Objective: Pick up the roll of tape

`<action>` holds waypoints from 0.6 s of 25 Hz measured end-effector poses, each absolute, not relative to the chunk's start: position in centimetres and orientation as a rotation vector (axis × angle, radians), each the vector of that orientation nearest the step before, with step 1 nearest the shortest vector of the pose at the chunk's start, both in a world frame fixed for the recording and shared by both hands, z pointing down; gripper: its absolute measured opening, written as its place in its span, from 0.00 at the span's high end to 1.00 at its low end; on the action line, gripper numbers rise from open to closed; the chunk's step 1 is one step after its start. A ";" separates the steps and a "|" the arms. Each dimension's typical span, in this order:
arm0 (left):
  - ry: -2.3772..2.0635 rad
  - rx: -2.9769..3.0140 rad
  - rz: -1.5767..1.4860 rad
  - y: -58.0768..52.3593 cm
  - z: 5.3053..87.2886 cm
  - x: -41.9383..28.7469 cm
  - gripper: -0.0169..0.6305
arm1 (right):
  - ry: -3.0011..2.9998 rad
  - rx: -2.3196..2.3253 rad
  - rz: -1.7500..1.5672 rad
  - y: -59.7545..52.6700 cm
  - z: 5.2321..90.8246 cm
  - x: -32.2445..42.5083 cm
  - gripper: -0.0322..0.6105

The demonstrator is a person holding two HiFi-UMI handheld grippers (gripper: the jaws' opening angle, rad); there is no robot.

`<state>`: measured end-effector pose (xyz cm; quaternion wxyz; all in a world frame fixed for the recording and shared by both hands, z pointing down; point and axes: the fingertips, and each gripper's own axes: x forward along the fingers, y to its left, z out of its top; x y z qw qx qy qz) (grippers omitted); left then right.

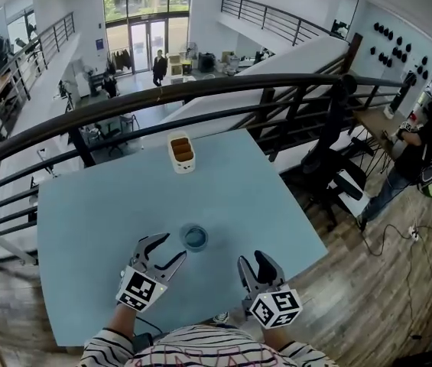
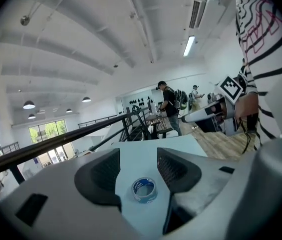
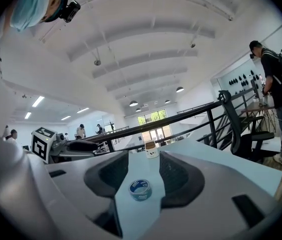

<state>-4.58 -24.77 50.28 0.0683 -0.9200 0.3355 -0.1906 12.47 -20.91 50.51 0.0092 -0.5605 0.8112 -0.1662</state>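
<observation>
Tape roll lies flat on table — not gripped yet.
Left gripper & right gripper both wide open, empty, aimed at it — prob. lining up a grab; left is nearer.

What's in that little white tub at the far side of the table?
The white tub holds brown contents, visible at its open top. Its walls hide anything deeper; what they are is unclear.
</observation>
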 end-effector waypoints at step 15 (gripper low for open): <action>0.753 -2.716 -1.105 -29.9 62.5 2.7 0.65 | 2.564 -1.734 -0.590 -24.0 52.9 19.4 0.66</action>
